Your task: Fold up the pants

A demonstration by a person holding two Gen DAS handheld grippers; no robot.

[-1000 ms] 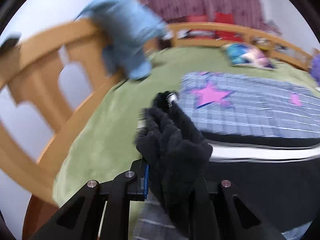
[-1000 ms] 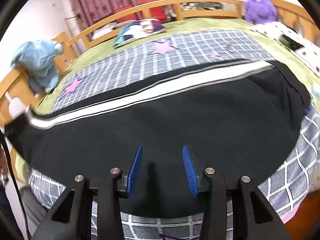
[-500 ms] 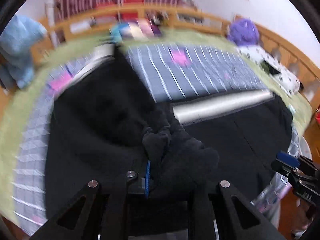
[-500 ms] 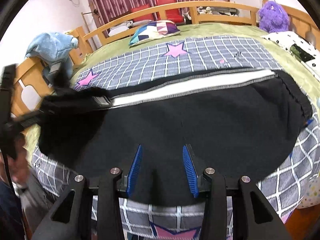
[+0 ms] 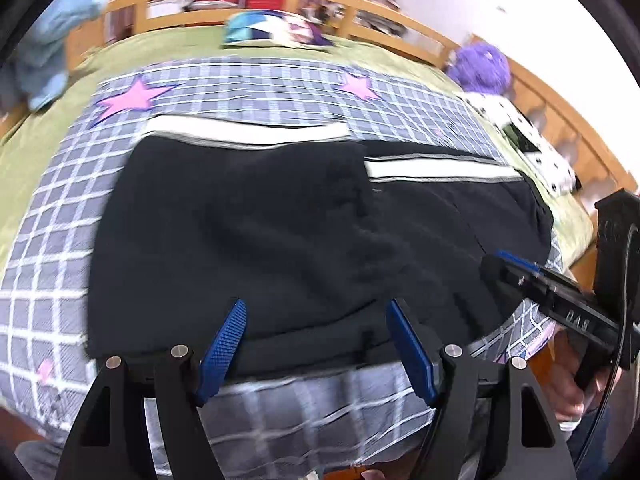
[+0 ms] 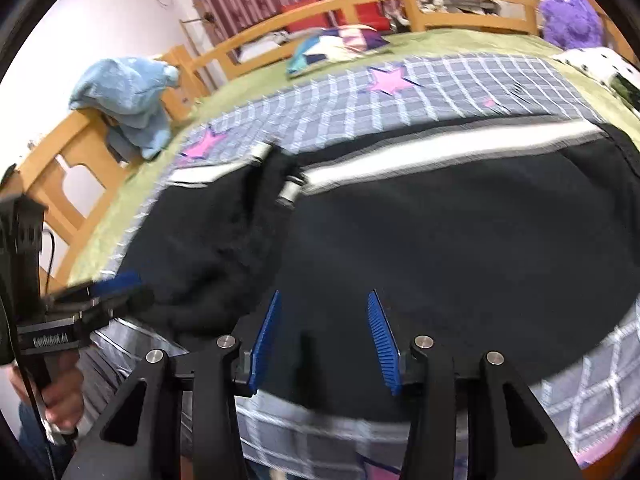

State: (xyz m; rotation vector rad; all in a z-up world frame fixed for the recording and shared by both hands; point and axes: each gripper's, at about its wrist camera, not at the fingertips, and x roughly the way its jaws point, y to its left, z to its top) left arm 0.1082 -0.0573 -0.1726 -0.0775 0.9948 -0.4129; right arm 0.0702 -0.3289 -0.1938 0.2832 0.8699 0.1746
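Pants [image 5: 280, 232] now folded; quilt [image 5: 256, 88] beneath

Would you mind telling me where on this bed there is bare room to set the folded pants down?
The checked blanket lies bare between the pants' white stripe and the patchwork pillow, around the pink stars. The green sheet beside the wooden rail is also free. The side with the purple plush and spotted cloth is crowded, as is the near edge, where both grippers hover.
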